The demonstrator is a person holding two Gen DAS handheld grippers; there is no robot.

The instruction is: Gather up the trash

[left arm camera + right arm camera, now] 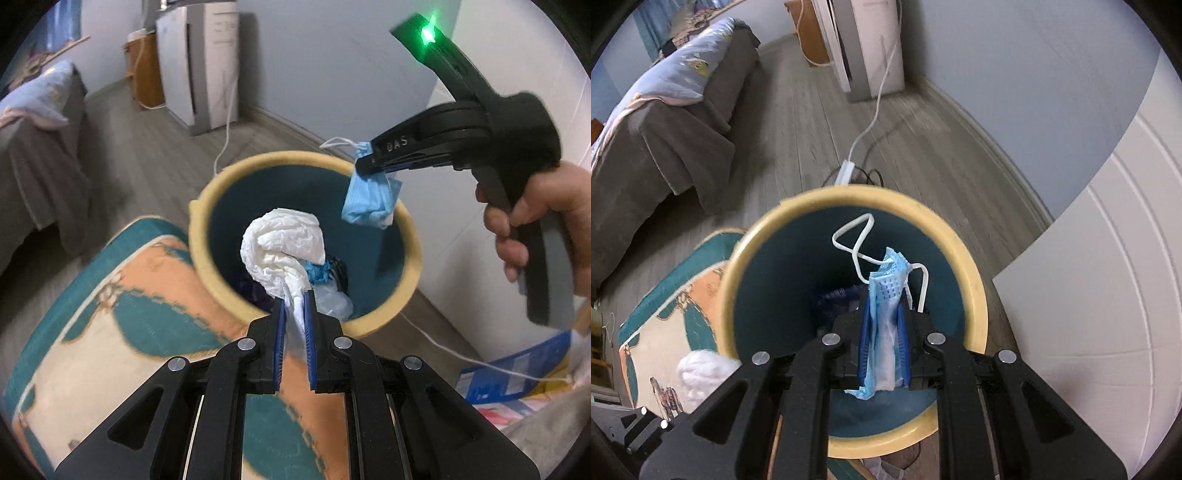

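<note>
A round bin point(218, 177) with a yellow rim and teal inside stands on the floor; it also shows in the right wrist view point(975, 295). My left gripper point(294, 299) is shut on a crumpled white tissue point(284, 240) and holds it over the bin's near rim. My right gripper point(884, 306) is shut on a blue face mask point(886, 288) and holds it above the bin's opening. In the left wrist view the right gripper point(364, 164) and the mask point(369, 203) hang over the bin's far right rim. Several pieces of trash point(328, 280) lie at the bottom of the bin.
A teal and orange patterned rug point(129, 314) lies next to the bin. A sofa with a grey cover point(665, 140) stands at the left. A white appliance point(199, 66) stands by the far wall, and its cable point(875, 110) crosses the floor. A white door point(1108, 295) is at the right.
</note>
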